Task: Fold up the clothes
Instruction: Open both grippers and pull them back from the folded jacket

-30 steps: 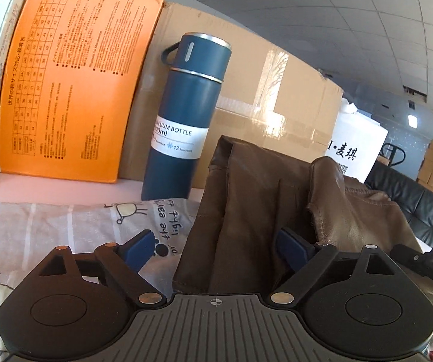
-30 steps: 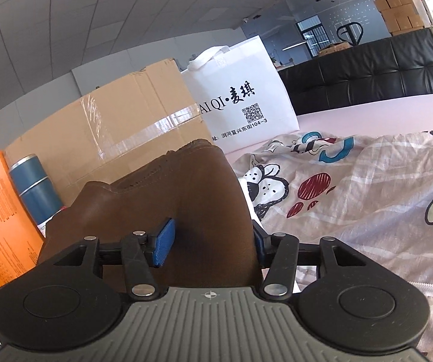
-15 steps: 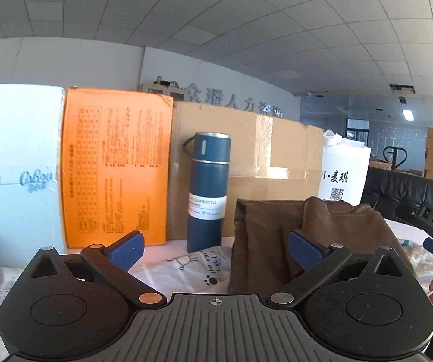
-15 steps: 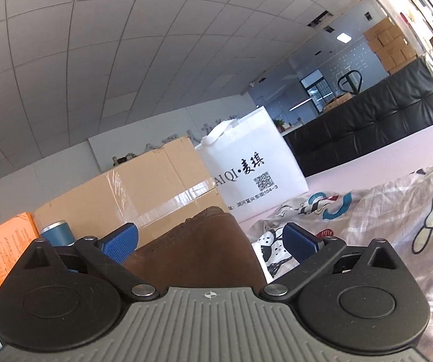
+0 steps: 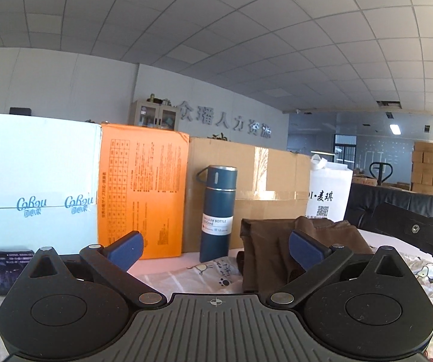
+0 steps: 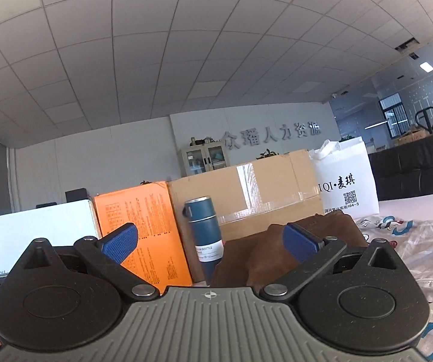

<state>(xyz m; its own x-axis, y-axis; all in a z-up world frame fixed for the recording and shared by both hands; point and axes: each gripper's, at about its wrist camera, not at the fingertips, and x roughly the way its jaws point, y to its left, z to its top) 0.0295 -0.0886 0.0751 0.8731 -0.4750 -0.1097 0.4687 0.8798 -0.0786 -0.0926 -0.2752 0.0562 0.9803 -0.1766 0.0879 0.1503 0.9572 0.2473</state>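
A folded brown garment lies on a cartoon-print sheet, right of centre in the left wrist view. It also shows in the right wrist view. My left gripper is open and empty, held back from the garment and tilted upward. My right gripper is open and empty, also clear of the garment, with the sheet to its right.
A blue vacuum bottle stands just left of the garment. Behind it stand an orange box, a cardboard box, a white box and a white bag. A black sofa is at right.
Both grippers opened, let go of the brown garment, and pulled back and tilted upward. The garment now rests folded on the sheet.
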